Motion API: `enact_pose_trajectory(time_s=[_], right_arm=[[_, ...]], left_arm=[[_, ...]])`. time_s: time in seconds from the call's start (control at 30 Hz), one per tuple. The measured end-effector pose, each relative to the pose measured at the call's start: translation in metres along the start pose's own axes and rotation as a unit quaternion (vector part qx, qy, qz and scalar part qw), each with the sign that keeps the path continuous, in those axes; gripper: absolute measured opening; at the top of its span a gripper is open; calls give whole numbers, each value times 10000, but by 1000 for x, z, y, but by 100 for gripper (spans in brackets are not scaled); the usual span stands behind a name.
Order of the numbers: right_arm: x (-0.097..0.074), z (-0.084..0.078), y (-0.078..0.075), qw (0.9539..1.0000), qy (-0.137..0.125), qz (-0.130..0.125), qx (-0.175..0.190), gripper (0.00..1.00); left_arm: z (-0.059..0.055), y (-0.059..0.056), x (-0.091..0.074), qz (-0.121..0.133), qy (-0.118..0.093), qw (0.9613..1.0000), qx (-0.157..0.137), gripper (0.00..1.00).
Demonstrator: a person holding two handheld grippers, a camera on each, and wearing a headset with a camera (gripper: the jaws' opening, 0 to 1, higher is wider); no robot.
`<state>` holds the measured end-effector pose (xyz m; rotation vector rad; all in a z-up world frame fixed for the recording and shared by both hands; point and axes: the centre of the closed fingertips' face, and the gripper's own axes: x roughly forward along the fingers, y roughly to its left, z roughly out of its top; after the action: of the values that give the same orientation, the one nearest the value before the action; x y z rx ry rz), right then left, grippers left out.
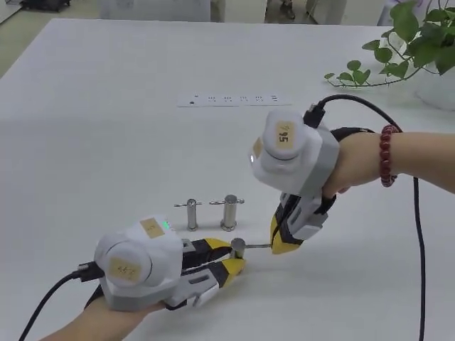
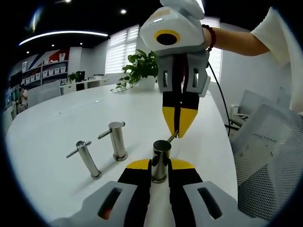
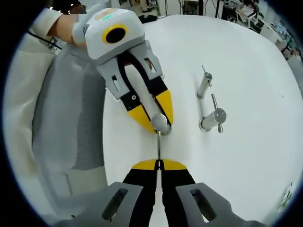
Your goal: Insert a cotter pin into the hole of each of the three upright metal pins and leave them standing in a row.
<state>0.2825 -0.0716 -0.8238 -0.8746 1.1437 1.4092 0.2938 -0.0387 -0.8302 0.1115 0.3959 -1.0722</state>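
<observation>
Three upright metal pins stand on the white table. Two of them, a slim pin and a thicker pin, each carry a cotter pin through the top. My left gripper is shut on the third metal pin, seen upright between its yellow tips. My right gripper is shut on a thin cotter pin, whose tip meets the head of the held pin. The cotter pin runs straight out from my right gripper. The two fitted pins stand left of the held one.
A white power strip lies flat further back on the table. A potted plant stands at the far right corner. A black cable trails from the right gripper across the table's right side.
</observation>
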Motion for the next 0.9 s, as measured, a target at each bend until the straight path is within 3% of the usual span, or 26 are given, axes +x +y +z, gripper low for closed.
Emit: enact_pose_trajectory(time_s=[0.03,0.1,0.47,0.57,0.9], right_arm=[[0,3,1,9999,-67,48,123,3],[2,1,-3,9999,74,-87,-114,3],[7,1,-3,9998,61,-102,-137,3],[6,12,-2,9998,-205,-68,56,3],[5,18,0,9997,-222,-113,12,3]], left_arm=[[0,0,0,4,-1,10000,-5,12],[0,0,0,7,-3,10000,-19,12],[0,1,0,15,4,10000,-32,12],[0,1,1,11,-7,10000,-54,12],[0,2,1,10,-22,10000,-90,12]])
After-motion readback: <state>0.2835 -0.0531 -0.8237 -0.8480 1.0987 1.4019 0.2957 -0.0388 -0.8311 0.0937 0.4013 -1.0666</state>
